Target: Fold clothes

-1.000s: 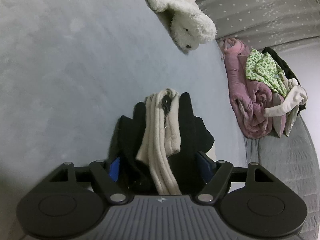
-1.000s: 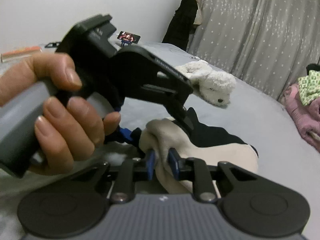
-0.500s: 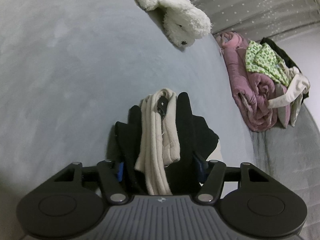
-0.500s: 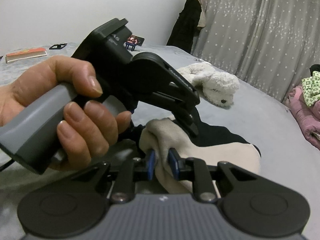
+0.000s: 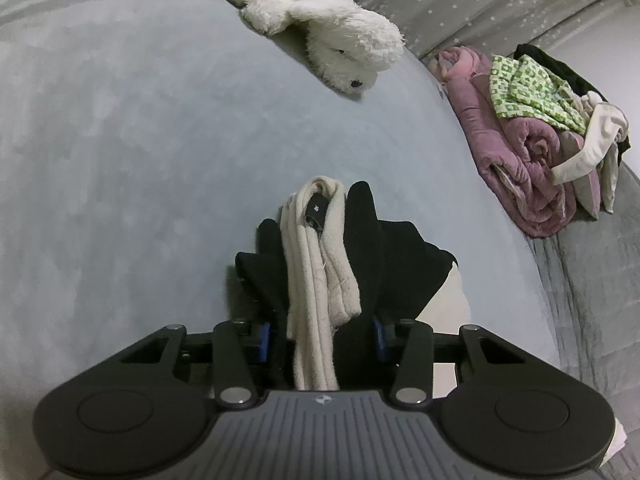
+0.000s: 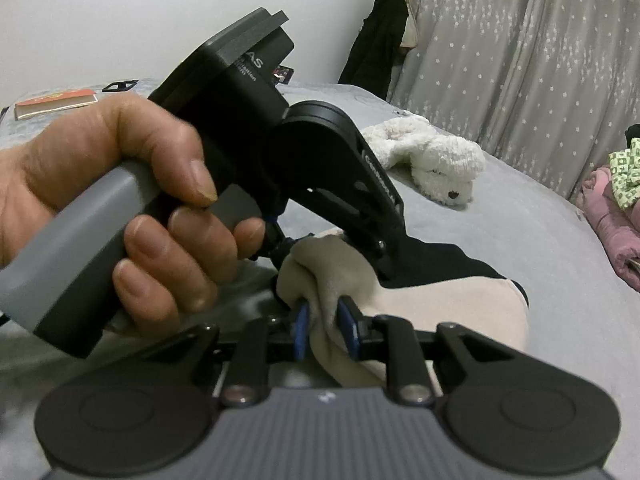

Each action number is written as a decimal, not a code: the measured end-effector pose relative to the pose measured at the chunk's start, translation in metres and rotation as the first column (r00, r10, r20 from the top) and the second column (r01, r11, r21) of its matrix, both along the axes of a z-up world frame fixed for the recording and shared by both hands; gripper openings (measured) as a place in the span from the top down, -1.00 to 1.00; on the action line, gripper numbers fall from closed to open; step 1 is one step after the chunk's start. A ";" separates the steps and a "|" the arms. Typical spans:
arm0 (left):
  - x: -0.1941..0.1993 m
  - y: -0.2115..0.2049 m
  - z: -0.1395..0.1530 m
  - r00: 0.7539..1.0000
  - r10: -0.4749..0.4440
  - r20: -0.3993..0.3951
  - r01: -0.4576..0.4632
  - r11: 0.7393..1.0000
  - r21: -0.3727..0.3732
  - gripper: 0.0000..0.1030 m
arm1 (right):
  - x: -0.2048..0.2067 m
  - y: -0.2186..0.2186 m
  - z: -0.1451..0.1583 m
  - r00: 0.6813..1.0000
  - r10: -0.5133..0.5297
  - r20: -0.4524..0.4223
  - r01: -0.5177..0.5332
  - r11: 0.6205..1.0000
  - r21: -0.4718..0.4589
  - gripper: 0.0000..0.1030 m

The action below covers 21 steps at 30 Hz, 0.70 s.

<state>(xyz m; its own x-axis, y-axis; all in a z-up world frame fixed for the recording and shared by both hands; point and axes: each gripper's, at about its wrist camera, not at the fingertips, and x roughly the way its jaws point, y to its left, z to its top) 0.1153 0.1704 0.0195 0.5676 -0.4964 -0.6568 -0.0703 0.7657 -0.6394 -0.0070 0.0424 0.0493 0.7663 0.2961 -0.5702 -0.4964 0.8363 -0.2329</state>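
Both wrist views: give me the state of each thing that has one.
Left gripper: jaws just closing around bunched garment.
Right gripper: shut on garment's cream fold.
Garment: black and cream, bunched on bed.
Stuffed dog: lying flat.
Clothes pile: unfolded heap.

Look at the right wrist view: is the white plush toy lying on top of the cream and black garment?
No. The white plush toy lies on the grey bed, apart from the cream and black garment nearer the camera.
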 end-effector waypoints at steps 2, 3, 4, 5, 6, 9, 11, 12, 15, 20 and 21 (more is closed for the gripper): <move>0.000 -0.001 0.000 1.000 -0.003 -0.001 0.003 1.000 0.012 0.21 | -0.004 -0.001 0.005 1.000 0.000 0.004 0.000 1.000 0.005 0.64; 0.000 -0.001 -0.001 1.000 -0.004 0.000 0.004 1.000 0.015 0.21 | -0.006 -0.003 0.009 1.000 -0.006 0.014 0.006 1.000 0.013 0.65; 0.000 -0.001 0.000 1.000 -0.004 0.001 0.004 1.000 0.018 0.21 | -0.008 -0.006 0.013 1.000 -0.012 0.024 0.011 1.000 0.021 0.65; 0.000 -0.002 0.001 1.000 -0.004 0.003 0.004 1.000 0.023 0.21 | -0.007 -0.011 0.017 0.999 -0.024 0.023 0.023 0.999 0.041 0.65; 0.000 -0.004 0.001 1.000 -0.004 0.006 0.004 1.000 0.029 0.21 | -0.006 -0.016 0.021 0.999 -0.036 0.021 0.035 0.998 0.060 0.65; -0.001 -0.008 0.003 1.000 -0.005 0.014 0.004 0.999 0.048 0.21 | 0.000 -0.030 0.030 0.997 -0.074 0.007 0.073 0.992 0.105 0.65; -0.001 -0.009 0.004 1.000 -0.007 0.019 0.006 0.998 0.055 0.21 | 0.009 -0.038 0.030 0.995 -0.101 -0.016 0.102 0.988 0.114 0.64; -0.001 -0.009 0.004 1.000 -0.008 0.020 0.007 0.998 0.056 0.21 | 0.014 -0.040 0.028 0.994 -0.103 -0.037 0.107 0.986 0.125 0.64; -0.001 -0.008 0.004 1.000 -0.010 0.020 0.009 0.998 0.060 0.21 | 0.023 -0.043 0.019 0.989 -0.112 -0.093 0.123 0.984 0.127 0.64; 0.000 -0.008 0.004 1.000 -0.019 0.018 0.018 0.997 0.069 0.22 | 0.025 -0.044 -0.002 0.983 -0.118 -0.142 0.136 0.983 0.126 0.64; -0.001 -0.008 0.004 1.000 -0.019 0.019 0.018 0.997 0.069 0.22 | 0.024 -0.045 -0.003 0.983 -0.116 -0.141 0.134 0.983 0.127 0.64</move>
